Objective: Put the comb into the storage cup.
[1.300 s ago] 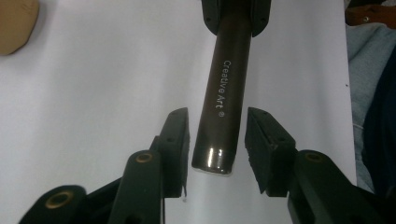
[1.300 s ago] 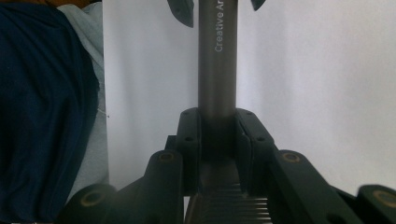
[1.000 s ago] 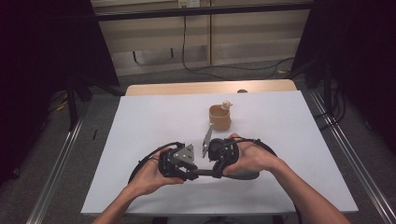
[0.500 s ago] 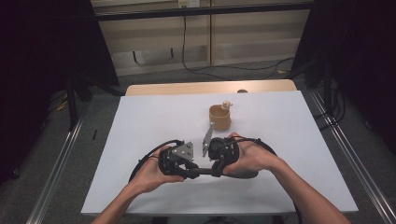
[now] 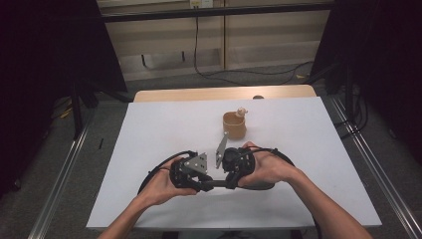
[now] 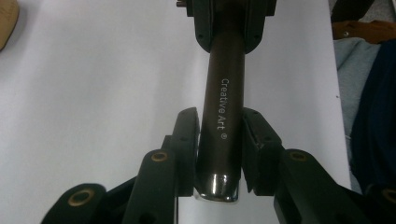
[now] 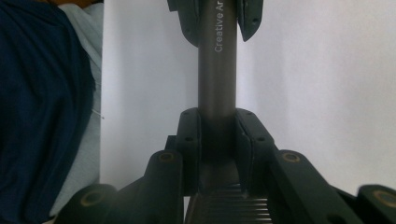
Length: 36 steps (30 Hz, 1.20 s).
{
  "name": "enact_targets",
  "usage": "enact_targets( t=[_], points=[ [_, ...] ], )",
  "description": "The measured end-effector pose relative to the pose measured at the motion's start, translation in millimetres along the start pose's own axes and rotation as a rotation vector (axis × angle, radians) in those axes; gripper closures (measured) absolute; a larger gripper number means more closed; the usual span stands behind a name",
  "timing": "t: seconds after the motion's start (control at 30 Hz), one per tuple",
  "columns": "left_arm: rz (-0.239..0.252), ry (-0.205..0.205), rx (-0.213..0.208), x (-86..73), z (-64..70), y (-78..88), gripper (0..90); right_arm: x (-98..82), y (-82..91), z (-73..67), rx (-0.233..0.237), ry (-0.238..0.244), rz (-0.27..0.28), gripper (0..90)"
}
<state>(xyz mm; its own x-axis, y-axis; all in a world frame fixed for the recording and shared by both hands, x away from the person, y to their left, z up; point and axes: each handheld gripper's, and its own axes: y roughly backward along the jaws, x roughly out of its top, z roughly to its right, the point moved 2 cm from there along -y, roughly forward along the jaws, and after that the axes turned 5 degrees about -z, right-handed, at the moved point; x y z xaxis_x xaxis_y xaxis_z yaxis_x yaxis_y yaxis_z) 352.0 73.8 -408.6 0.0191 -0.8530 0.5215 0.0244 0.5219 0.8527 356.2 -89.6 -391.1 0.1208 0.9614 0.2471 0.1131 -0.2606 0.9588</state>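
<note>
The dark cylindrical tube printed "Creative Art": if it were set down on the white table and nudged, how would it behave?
The dark cylindrical tube looks round and smooth, so it would probably roll on the white table. It spans straight between the left gripper and the right gripper, so it is likely stiff. Its glossy surface may be slippery.

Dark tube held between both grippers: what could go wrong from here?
1. The left gripper has just closed on the very end of the dark tube; with so little overlap it could slip out if the hands pull apart.
2. The right gripper clamps the other end, so any uneven twist may bend or wrench the tube.
3. The tan cup stands just beyond the hands; a sudden release could knock it.
</note>
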Motion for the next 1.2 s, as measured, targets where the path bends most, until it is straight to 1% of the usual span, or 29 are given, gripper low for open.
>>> enact_targets(
  t=[0.03,0.07,0.1,0.13,0.17,0.2,0.23,0.3,0.37,0.4,0.43,0.47,0.5,0.53,0.57,0.7,0.73,0.8,0.87,0.9,0.93,0.97,1.0,1.03,1.07,1.1,1.13,1.2],
  points=[
    [-0.008,-0.001,-0.008,-0.1,-0.4,-0.6,69.3,-0.4,-0.5,0.1,-0.005,-0.002,-0.005,72.9],
    [0.002,-0.004,-0.002,-0.2,0.1,-2.0,69.7,-0.8,-0.9,0.4,-0.003,0.0,-0.003,72.9],
    [-0.001,0.002,-0.009,-0.3,0.8,-2.5,70.0,-1.3,-1.2,0.2,-0.002,0.001,-0.003,72.9],
    [-0.007,0.009,-0.026,-0.5,0.5,-2.6,70.4,-2.0,-1.5,-0.2,0.0,0.001,-0.003,72.8],
    [0.0,0.017,-0.005,-0.5,1.4,-4.1,70.3,-2.4,-1.6,-0.2,-0.004,0.004,-0.002,72.7],
    [-0.007,0.014,-0.026,-0.2,2.1,-4.7,70.9,-2.8,-1.2,0.1,-0.011,0.004,-0.006,72.3],
    [-0.005,0.01,-0.003,0.2,3.3,-6.0,71.7,-3.0,-1.0,0.7,-0.007,0.008,-0.007,72.0],
    [-0.008,0.019,-0.007,0.5,4.5,-7.0,72.2,-3.3,-2.0,1.1,-0.005,0.014,-0.008,71.8],
    [0.003,0.024,-0.006,0.0,4.7,-7.2,72.3,-3.9,-2.5,1.9,-0.004,0.026,-0.004,71.6],
    [-0.001,0.023,-0.008,-0.3,4.3,-6.9,72.4,-4.0,-2.2,1.9,-0.005,0.024,-0.004,71.5],
    [0.012,0.026,-0.011,-0.6,4.3,-7.1,72.4,-4.2,-1.9,2.1,-0.003,0.027,0.001,71.5],
    [0.015,0.031,-0.014,-0.8,4.3,-7.3,72.5,-4.2,-1.6,2.0,-0.004,0.025,0.0,71.4],
    [0.015,0.026,-0.008,-0.8,4.5,-6.9,72.6,-4.3,-1.4,2.5,-0.003,0.026,0.002,71.3],
    [0.023,0.011,0.015,-0.6,5.0,-6.7,72.5,-4.4,-1.4,2.7,-0.003,0.027,0.004,71.3],
    [0.019,-0.001,0.026,-0.3,5.5,-7.2,72.6,-4.7,-1.1,3.1,-0.012,0.022,0.0,71.1],
    [0.023,-0.001,0.039,0.2,5.5,-7.1,72.7,-5.4,-0.4,6.0,-0.017,0.011,0.009,70.3],
    [0.021,0.011,0.026,0.1,5.6,-6.7,72.7,-5.5,-0.3,5.8,-0.018,0.01,0.007,70.2],
    [0.034,0.018,0.039,-0.4,4.8,-6.5,72.7,-5.6,-0.1,5.9,-0.016,0.009,0.011,69.6],
    [0.032,0.036,0.037,-1.9,3.1,-6.0,72.7,-5.8,0.9,7.3,-0.023,-0.005,0.02,66.5],
    [0.024,0.045,0.021,-3.2,1.4,-4.8,72.7,-6.2,2.3,7.2,-0.029,-0.02,0.021,63.6],
    [0.028,0.053,0.021,-4.5,0.5,-4.5,72.7,-6.6,3.6,8.1,-0.032,-0.022,0.029,62.1],
    [0.04,0.064,0.025,-5.7,-0.1,-4.5,72.7,-7.1,5.2,8.0,-0.032,-0.037,0.041,59.8],
    [0.044,0.072,0.016,-6.7,-0.7,-4.2,72.7,-7.7,6.7,8.3,-0.035,-0.039,0.057,58.2],
    [0.04,0.07,0.019,-7.3,-0.8,-4.1,72.8,-8.3,7.8,8.1,-0.031,-0.045,0.065,56.4],
    [0.038,0.073,0.028,-7.8,-1.4,-3.7,72.8,-9.0,8.6,8.7,-0.04,-0.048,0.071,52.3],
    [0.04,0.082,0.018,-8.4,-2.0,-3.8,72.8,-9.7,10.0,8.8,-0.051,-0.063,0.072,49.8],
    [0.041,0.085,0.023,-9.0,-2.3,-3.4,72.7,-10.4,11.5,9.0,-0.057,-0.077,0.08,48.5],
    [0.049,0.1,0.024,-10.4,-3.4,-2.7,72.7,-12.2,16.4,10.3,-0.079,-0.103,0.121,42.6]
  ],
)
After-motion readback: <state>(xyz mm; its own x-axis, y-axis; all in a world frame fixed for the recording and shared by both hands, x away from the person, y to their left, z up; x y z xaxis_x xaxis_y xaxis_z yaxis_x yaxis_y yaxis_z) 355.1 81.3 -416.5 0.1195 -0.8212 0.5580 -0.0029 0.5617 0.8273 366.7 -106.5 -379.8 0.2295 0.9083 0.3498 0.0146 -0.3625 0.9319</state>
